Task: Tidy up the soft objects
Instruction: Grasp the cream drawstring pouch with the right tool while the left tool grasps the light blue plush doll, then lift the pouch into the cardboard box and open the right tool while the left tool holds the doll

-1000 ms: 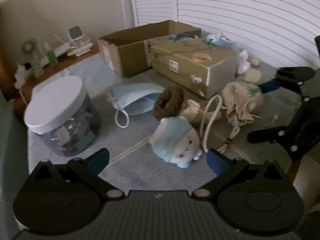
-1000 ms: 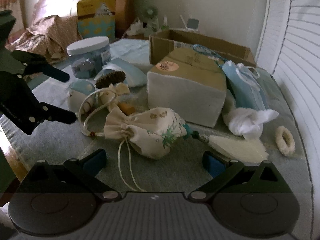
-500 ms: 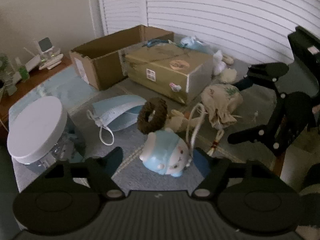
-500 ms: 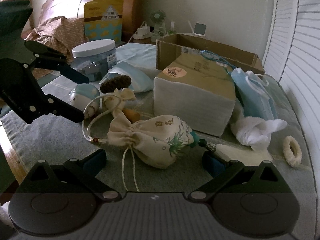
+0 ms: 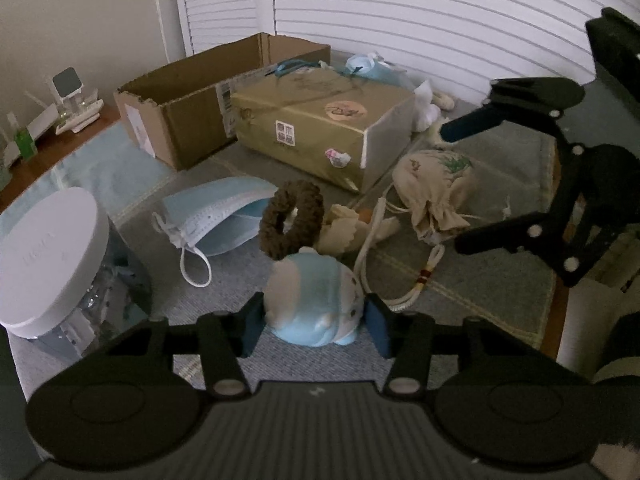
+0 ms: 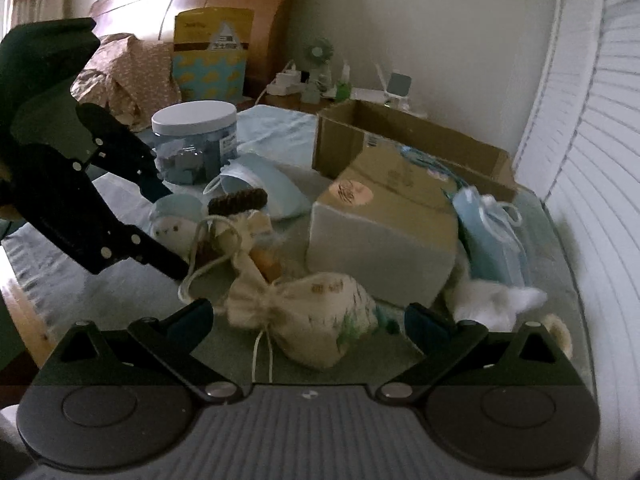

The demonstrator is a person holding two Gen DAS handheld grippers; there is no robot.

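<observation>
Left gripper (image 5: 314,322) closed on blue plush toy (image 5: 314,306); right gripper (image 6: 308,322) wide over drawstring pouch (image 6: 310,322). Grasp step; next: lift, transfer to cardboard box (image 5: 192,100).

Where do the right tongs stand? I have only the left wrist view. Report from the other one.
Observer: The right tongs are open, and the drawstring pouch lies between their fingers. I see no contact.
Operator: Name what stands behind the jar.
Observer: A yellow and blue bag leans against a wooden headboard, beyond the jar.
Operator: Give me the toy's face.
Observer: The plush toy shows its face to the right wrist view, with the left tongs closed on its sides.
</observation>
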